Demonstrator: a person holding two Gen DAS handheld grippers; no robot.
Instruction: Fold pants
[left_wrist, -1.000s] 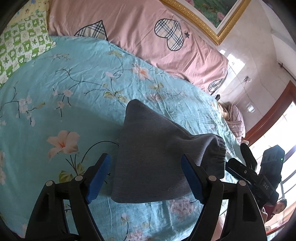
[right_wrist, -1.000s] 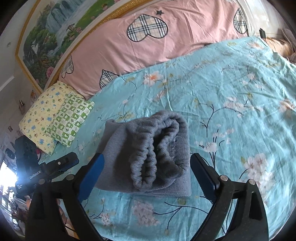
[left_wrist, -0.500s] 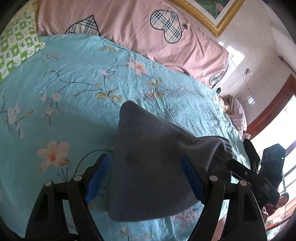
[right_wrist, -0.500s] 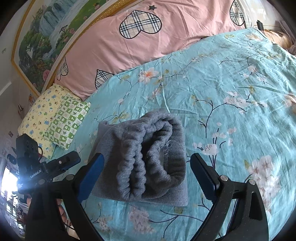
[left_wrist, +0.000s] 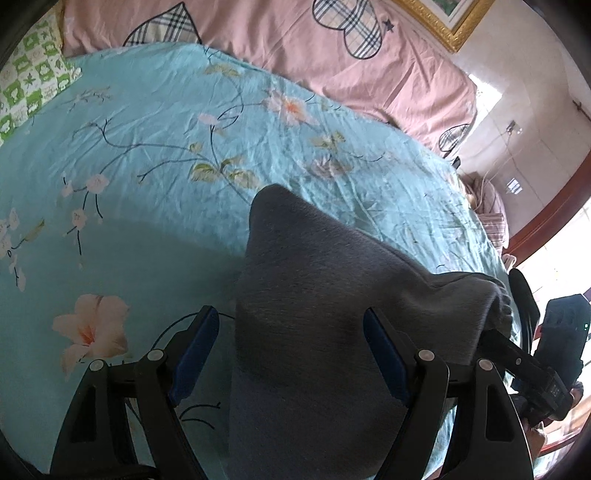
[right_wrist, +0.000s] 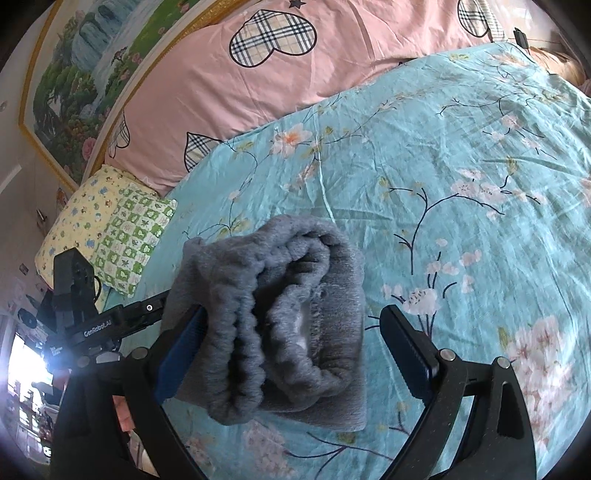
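The left gripper (left_wrist: 291, 347) stands spread wide, its blue-padded fingers (left_wrist: 195, 347) pinching nothing — the folded bundle of grey fleece pants (left_wrist: 317, 332) lies between and under them on the turquoise floral bedsheet (left_wrist: 147, 155). The right gripper (right_wrist: 291, 343) is likewise parted wide, gripping nothing; the pants (right_wrist: 280, 314) sit between its jaws with the gathered elastic waistband (right_wrist: 236, 350) facing that camera and the left-hand pad (right_wrist: 181, 354) just against the cloth. A pink quilt with plaid hearts (right_wrist: 295, 62) lies beyond the bundle.
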